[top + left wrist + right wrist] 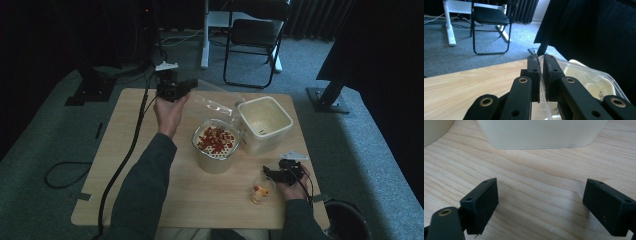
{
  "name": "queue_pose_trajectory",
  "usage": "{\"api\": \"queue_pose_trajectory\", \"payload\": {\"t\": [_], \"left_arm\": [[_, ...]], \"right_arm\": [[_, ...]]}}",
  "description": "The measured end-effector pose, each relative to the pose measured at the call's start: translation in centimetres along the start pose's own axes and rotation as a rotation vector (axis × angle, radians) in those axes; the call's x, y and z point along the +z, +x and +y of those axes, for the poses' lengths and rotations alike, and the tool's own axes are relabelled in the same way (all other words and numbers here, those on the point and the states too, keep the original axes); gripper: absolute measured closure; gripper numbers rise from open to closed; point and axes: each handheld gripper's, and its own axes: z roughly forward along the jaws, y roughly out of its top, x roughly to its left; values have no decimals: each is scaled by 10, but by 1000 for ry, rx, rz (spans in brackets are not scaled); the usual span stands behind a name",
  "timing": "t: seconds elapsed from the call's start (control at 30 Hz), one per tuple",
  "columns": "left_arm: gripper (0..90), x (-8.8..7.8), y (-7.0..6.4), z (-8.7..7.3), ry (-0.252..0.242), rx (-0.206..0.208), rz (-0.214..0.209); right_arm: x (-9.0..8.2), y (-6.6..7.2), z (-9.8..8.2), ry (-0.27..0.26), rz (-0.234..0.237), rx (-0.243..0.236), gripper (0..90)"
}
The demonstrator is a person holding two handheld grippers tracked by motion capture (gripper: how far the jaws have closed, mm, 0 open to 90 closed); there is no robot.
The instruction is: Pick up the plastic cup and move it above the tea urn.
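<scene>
My left gripper [191, 85] is held up over the far left of the wooden table [125, 165]. Its jaws are shut on the edge of a clear plastic lid [216, 102], which slants down to the right over the containers. In the left gripper view the left gripper [541, 65] pinches that clear lid [584, 73] between its pads. My right gripper [268, 173] rests low near the front right, open, beside a small clear cup [260, 192] holding yellow and red bits. The right gripper [541, 193] has only bare wood between its fingers.
A round pot with a perforated insert full of red pieces [216, 142] stands mid-table. Next to it, to the right, is a square cream tub [264, 121], whose wall [541, 132] faces the right gripper. A folding chair [252, 35] and stands are beyond the table.
</scene>
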Motion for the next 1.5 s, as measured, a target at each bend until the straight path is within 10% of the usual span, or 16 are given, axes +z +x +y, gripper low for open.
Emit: {"api": "queue_pose_trajectory", "payload": {"t": [0.57,0.7,0.83,1.3,1.5], "left_arm": [[847,75,-56,30,11,-38,41],[702,90,-69,27,36,-39,-47],[622,93,-73,23,38,-14,-108],[567,78,-54,6,108,72,-48],[543,78,-68,-10,135,67,-136]], "right_arm": [[0,0,0,1,-1,0,126],[0,0,0,1,-3,1,126],[0,0,0,0,-4,3,126],[-2,-1,-1,-9,-10,6,202],[-4,-3,-3,-25,-12,13,266]]}}
